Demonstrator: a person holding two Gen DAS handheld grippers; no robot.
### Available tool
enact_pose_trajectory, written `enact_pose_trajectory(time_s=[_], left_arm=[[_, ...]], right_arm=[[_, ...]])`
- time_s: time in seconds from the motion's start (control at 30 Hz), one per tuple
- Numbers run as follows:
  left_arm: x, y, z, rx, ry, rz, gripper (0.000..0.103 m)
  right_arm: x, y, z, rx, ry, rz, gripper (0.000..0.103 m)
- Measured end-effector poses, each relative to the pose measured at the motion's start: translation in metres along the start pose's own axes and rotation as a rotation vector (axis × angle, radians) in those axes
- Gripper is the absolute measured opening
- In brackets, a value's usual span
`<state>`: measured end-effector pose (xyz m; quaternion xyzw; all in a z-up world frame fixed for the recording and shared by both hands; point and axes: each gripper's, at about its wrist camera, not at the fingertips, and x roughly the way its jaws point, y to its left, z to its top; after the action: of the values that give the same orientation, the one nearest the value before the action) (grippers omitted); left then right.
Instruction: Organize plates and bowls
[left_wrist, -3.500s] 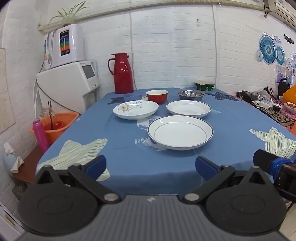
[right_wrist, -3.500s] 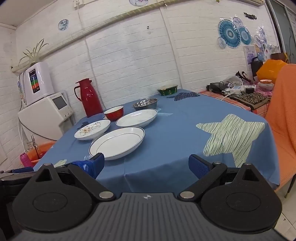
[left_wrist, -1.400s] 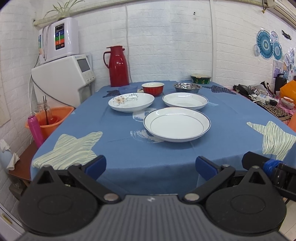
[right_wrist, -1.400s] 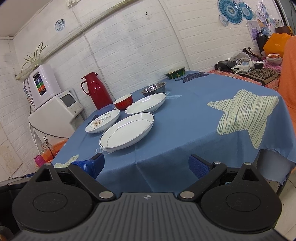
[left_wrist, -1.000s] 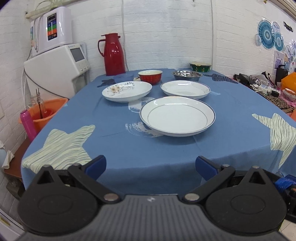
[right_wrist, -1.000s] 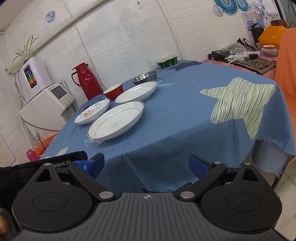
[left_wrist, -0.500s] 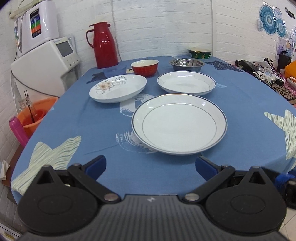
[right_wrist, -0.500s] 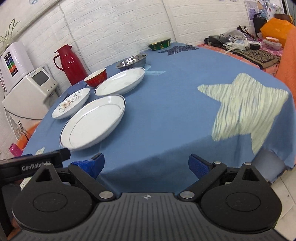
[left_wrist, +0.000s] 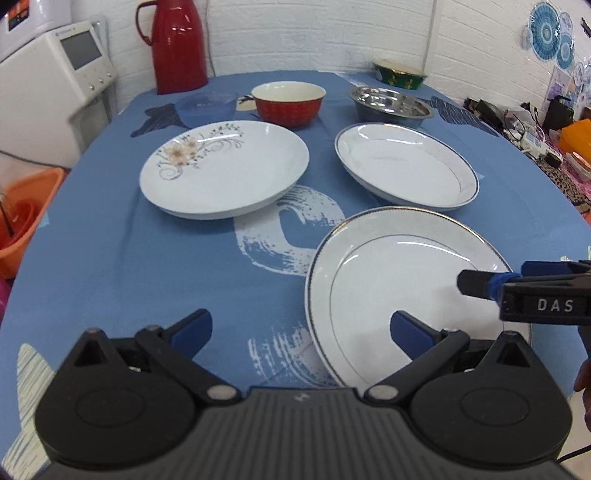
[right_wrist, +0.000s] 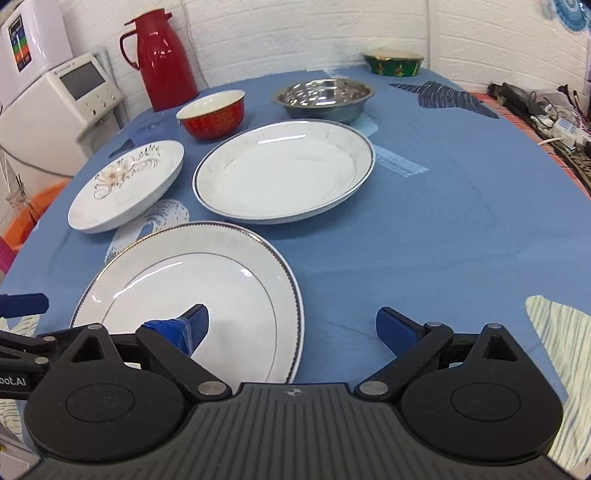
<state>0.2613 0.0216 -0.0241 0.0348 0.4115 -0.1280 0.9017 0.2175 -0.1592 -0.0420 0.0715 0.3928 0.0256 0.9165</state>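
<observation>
On the blue tablecloth (left_wrist: 110, 266) lie three plates. The nearest is a white rimmed plate (left_wrist: 399, 288) (right_wrist: 207, 291). Behind it are a deeper blue-rimmed plate (left_wrist: 406, 166) (right_wrist: 284, 173) and a flower-patterned plate (left_wrist: 225, 170) (right_wrist: 125, 184). Farther back stand a red bowl (left_wrist: 288, 101) (right_wrist: 212, 112), a steel bowl (left_wrist: 391, 103) (right_wrist: 325, 96) and a green bowl (left_wrist: 400, 75) (right_wrist: 393, 62). My left gripper (left_wrist: 301, 326) is open, its right finger over the near plate's left edge. My right gripper (right_wrist: 291, 326) is open too, straddling that plate's right rim.
A red thermos (left_wrist: 177, 44) (right_wrist: 164, 55) stands at the table's back left. A white appliance (left_wrist: 48, 88) and an orange basin (left_wrist: 22, 218) sit left of the table. Cables and clutter (left_wrist: 535, 133) fill a side table on the right.
Both grippers have moved forward and down over the table, from its front edge to the near white plate. Their jaws stay open.
</observation>
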Motion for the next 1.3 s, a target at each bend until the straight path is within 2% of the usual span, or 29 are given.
enact_pose_trajectory(time_s=[0.2,0.37,0.43,0.77,0.9,0.97,1.03,1.07,1.13,1.2,1.27,1.3], left_arm=[[0.023,0.0,0.001,0.0,0.043,-0.042,0.101],[0.024,-0.001,-0.003,0.026,0.033,-0.045,0.099],[0.024,-0.002,-0.004,0.032,0.028,-0.05,0.1],[0.026,0.003,-0.001,0.023,0.032,-0.072,0.099],[0.027,0.0,0.003,0.059,0.064,-0.064,0.1],[0.028,0.0,0.005,0.064,0.083,-0.074,0.099],[0.028,0.0,0.007,0.08,0.094,-0.091,0.097],[0.028,0.0,0.007,0.086,0.094,-0.101,0.094],[0.025,-0.001,0.008,0.106,0.078,-0.136,0.082],[0.021,-0.005,0.008,0.138,0.06,-0.19,0.052],[0.021,-0.005,0.008,0.138,0.049,-0.184,0.051],[0.021,-0.003,0.008,0.128,0.041,-0.19,0.045]], right_arm=[[0.005,0.013,-0.001,-0.089,-0.002,-0.023,0.087],[0.002,0.003,-0.014,-0.141,-0.118,0.028,0.088],[0.0,0.002,-0.017,-0.156,-0.132,0.035,0.087],[0.003,0.008,-0.002,-0.136,-0.02,0.011,0.086],[0.009,0.008,0.015,-0.166,0.086,0.035,0.083],[0.01,0.01,0.018,-0.205,0.123,0.062,0.078],[0.011,0.01,0.02,-0.251,0.148,0.113,0.078],[0.011,0.01,0.02,-0.272,0.154,0.126,0.076],[0.011,0.013,0.021,-0.291,0.168,0.139,0.073],[0.009,0.018,0.021,-0.314,0.167,0.172,0.06],[0.008,0.022,0.02,-0.302,0.152,0.155,0.059],[0.007,0.022,0.017,-0.294,0.141,0.153,0.059]])
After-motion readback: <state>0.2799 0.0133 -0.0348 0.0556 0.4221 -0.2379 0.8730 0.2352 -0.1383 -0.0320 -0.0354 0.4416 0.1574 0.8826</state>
